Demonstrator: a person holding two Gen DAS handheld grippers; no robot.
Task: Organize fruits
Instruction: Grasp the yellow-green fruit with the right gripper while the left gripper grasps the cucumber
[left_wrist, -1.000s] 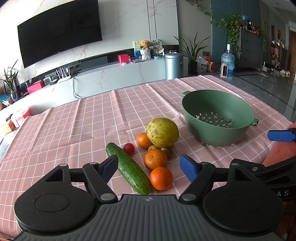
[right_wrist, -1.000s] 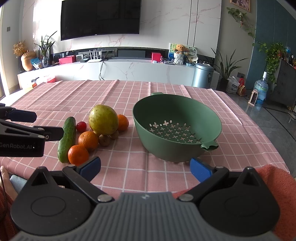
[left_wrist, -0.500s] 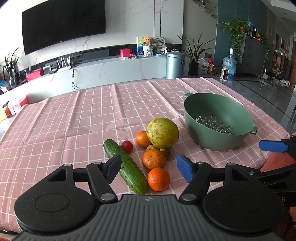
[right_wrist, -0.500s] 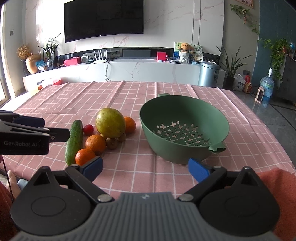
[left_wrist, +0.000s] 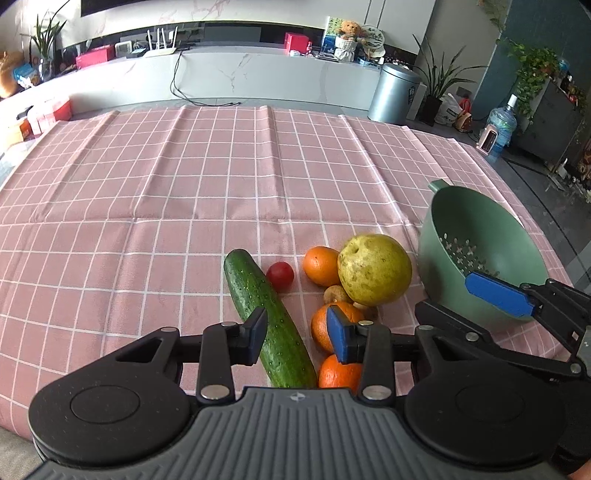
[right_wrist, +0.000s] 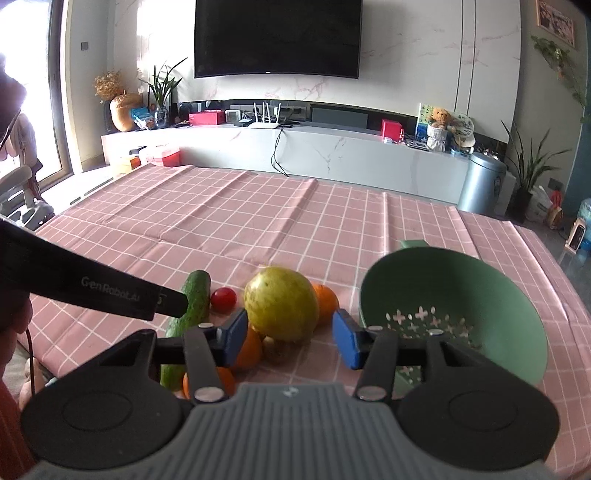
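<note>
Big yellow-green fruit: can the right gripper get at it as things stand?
Probably yes. The right gripper is open and aimed at the big fruit, with nothing between them; oranges and the green colander crowd its sides.

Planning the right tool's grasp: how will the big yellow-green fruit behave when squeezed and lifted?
The big yellow-green fruit looks round and smooth, so it may roll or slip. Its bulk suggests it is heavy. It nearly fills the open right tool, so the grip looks marginal.
</note>
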